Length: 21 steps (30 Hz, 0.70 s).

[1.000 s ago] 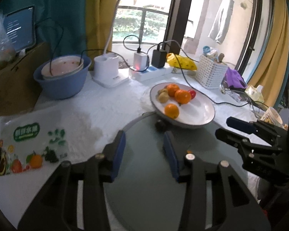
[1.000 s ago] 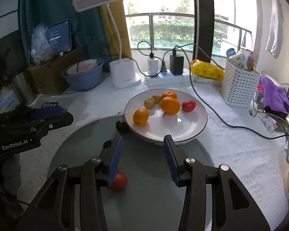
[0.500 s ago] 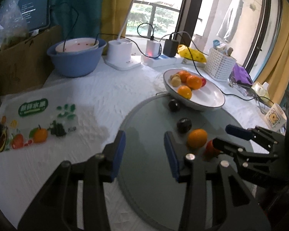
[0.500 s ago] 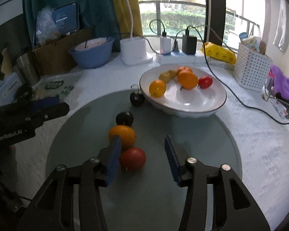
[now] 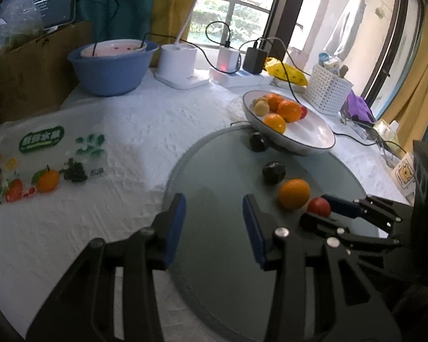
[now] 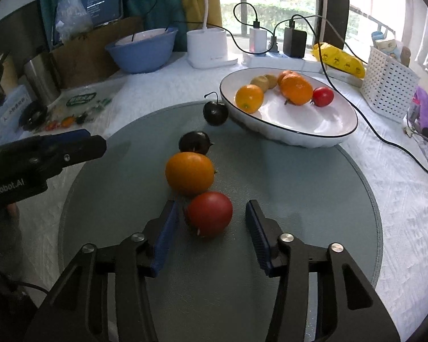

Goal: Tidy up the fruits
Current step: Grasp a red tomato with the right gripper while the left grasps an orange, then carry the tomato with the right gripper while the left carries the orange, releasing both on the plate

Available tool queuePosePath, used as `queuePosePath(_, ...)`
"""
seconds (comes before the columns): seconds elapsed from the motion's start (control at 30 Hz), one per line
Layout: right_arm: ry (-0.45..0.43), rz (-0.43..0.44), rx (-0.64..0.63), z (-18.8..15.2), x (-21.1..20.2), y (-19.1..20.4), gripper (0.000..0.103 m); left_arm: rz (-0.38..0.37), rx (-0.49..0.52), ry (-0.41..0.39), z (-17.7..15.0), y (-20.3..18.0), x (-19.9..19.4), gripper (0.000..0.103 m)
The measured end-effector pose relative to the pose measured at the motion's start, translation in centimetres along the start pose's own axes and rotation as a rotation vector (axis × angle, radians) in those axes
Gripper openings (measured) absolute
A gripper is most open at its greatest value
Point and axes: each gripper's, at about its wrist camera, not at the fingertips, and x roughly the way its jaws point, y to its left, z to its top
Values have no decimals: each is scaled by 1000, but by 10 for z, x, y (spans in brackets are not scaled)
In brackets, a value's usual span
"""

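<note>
A red tomato rests on the round glass mat, in a row with an orange and two dark fruits. My right gripper straddles the tomato. Its jaws are closing, the left pad near the skin and a gap showing at the right pad. The white plate behind holds oranges, two small yellow-brown fruits and a red tomato. My left gripper hangs open over bare glass, left of the orange, with nothing between its fingers.
A blue bowl, lamp base, power strip with chargers and a white basket line the back. A black cable runs past the plate. A fruit-printed bag lies left, a steel cup beyond it.
Both grippers have sunk toward the glass mat. The red tomato, earlier beside the right gripper's left finger, now lies between its fingers. The left gripper's jaws look the same.
</note>
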Motion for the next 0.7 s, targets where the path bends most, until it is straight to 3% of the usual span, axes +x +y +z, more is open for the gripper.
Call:
queuePosePath(0.07, -2, 7, 3, 0, -1, -2, 33, -4, 9, 7, 0, -5, 3, 43)
queuePosePath(0.47, -48, 21, 60, -7, -17, -37, 33, -61, 75, 56, 2, -56, 22, 43)
queuePosePath(0.7, -77, 23, 88, -9, -26, -59, 33, -52, 125, 97, 6, -81, 40, 43)
